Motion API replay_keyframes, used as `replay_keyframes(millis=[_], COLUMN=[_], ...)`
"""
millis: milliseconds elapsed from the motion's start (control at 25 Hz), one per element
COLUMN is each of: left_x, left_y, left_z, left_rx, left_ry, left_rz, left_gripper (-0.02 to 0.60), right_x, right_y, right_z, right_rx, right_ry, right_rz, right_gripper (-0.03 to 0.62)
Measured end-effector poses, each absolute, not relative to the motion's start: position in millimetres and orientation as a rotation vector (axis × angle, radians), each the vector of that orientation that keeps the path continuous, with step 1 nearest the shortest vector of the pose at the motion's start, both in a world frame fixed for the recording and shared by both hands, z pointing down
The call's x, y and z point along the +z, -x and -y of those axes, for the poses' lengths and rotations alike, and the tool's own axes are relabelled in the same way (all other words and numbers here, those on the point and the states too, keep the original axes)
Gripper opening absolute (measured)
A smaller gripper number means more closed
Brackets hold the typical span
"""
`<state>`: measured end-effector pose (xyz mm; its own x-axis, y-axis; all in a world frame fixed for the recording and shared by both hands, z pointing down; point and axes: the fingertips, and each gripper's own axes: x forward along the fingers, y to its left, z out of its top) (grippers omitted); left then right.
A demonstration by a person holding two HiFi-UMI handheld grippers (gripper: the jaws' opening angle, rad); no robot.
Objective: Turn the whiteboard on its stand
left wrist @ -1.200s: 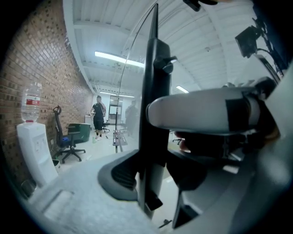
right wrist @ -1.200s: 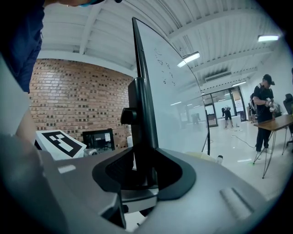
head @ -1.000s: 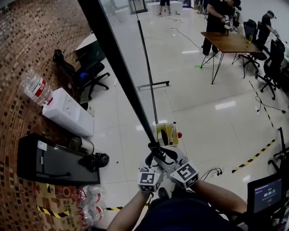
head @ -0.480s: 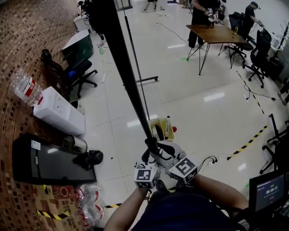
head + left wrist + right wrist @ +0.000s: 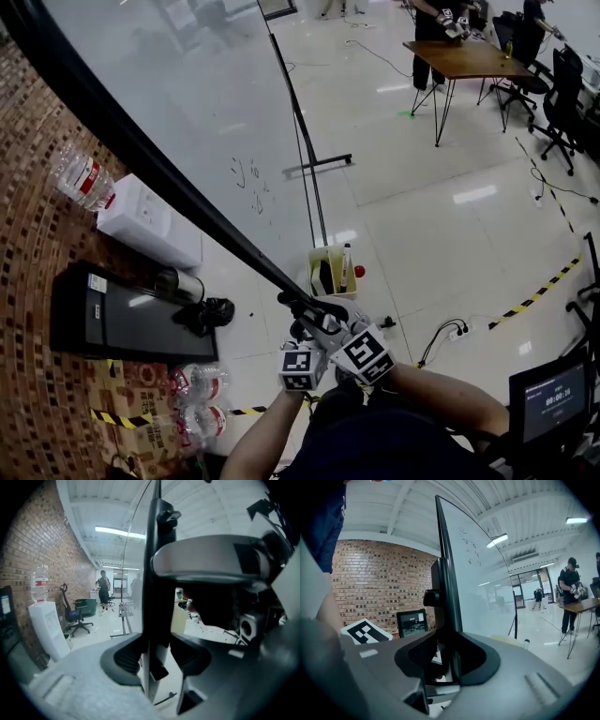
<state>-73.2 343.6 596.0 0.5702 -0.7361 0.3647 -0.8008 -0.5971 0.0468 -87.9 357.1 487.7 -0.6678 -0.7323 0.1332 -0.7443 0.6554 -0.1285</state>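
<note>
Whiteboard (image 5: 187, 112) sits tilted, seemingly mid-turn; left tongs (image 5: 157, 656) and right tongs (image 5: 447, 656) are both closing on its edge. Next: swing it round, grip firm.

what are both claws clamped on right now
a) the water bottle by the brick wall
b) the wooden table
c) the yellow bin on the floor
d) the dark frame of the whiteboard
d: the whiteboard stands by its dark frame between the pads of the left claw and of the right claw, and both are closing on it.
</note>
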Motion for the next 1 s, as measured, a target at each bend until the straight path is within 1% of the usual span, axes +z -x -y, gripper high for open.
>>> replay_keyframes(millis=[160, 280, 760, 1000], left_x=[585, 597, 592, 596], left_y=[71, 77, 58, 64], left_z=[-355, -362, -400, -423], left_rx=[0.471, 0.492, 0.384, 0.407], left_ry=[-2.572, -2.592, -2.687, -2.667], left_rz=[1.296, 1.295, 1.188, 1.141], left_gripper=[0.190, 0.190, 0.184, 0.183], right_x=[487, 491, 482, 486], right_y=[89, 92, 74, 79], right_z=[-366, -375, -409, -430], right_rx=[0.257, 0.273, 0.272, 0.283], right_ry=[-1.249, -1.253, -1.339, -1.334], right_rz=[2.801, 2.802, 2.781, 2.779], right_gripper=[0.143, 0.143, 0.146, 0.147])
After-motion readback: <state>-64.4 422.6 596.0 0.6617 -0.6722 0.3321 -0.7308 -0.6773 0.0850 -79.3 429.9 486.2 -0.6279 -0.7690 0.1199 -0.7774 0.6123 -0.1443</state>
